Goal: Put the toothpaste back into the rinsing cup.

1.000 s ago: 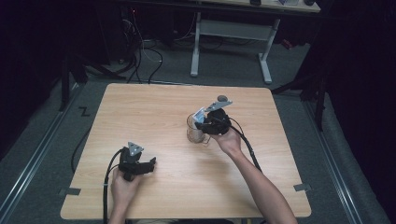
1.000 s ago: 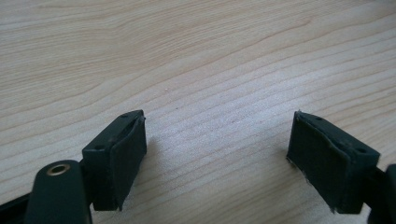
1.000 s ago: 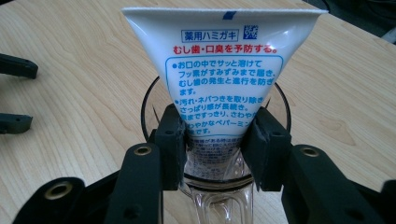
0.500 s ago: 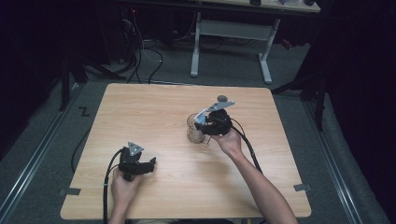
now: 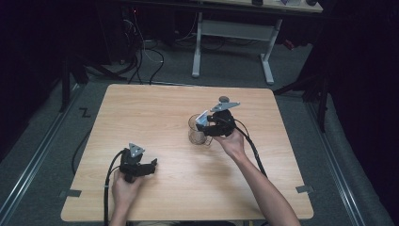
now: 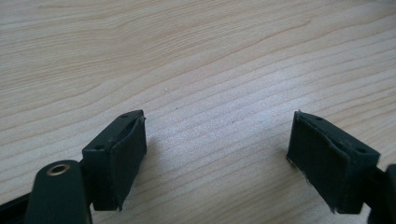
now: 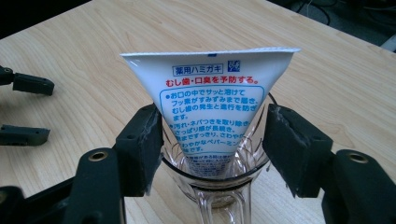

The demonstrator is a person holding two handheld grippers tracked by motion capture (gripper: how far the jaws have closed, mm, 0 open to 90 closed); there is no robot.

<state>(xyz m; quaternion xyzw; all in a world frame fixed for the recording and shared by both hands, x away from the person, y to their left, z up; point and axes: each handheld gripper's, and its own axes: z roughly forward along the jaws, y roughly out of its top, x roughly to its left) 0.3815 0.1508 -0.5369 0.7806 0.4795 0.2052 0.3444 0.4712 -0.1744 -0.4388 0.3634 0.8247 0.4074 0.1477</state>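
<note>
1. A white, flat-ended toothpaste tube [image 7: 212,109] with blue and red print stands cap-down inside a clear ribbed plastic cup [image 7: 219,175]; its wide crimped end points up, well above the rim.
2. The cup sits right of the centre of the light wooden table [image 5: 155,110], seen in the high view as a small clear cup [image 5: 196,130] with the tube's [image 5: 202,118] white end showing above it.
3. The right gripper [image 7: 212,149] is held level at the cup from the near-right side – its jaws have just been opening. The black pads [image 7: 142,144] now stand apart on either side of the cup's rim, with the tube between them, and do not press on the tube.
4. In the high view the right gripper [image 5: 207,129] lies just beside the cup, the hand [image 5: 231,143] behind it.
5. The left gripper [image 5: 149,165] rests low over the near-left part of the table, well apart from the cup – its jaws spread wide with only bare wood between them [image 6: 215,154].
</note>
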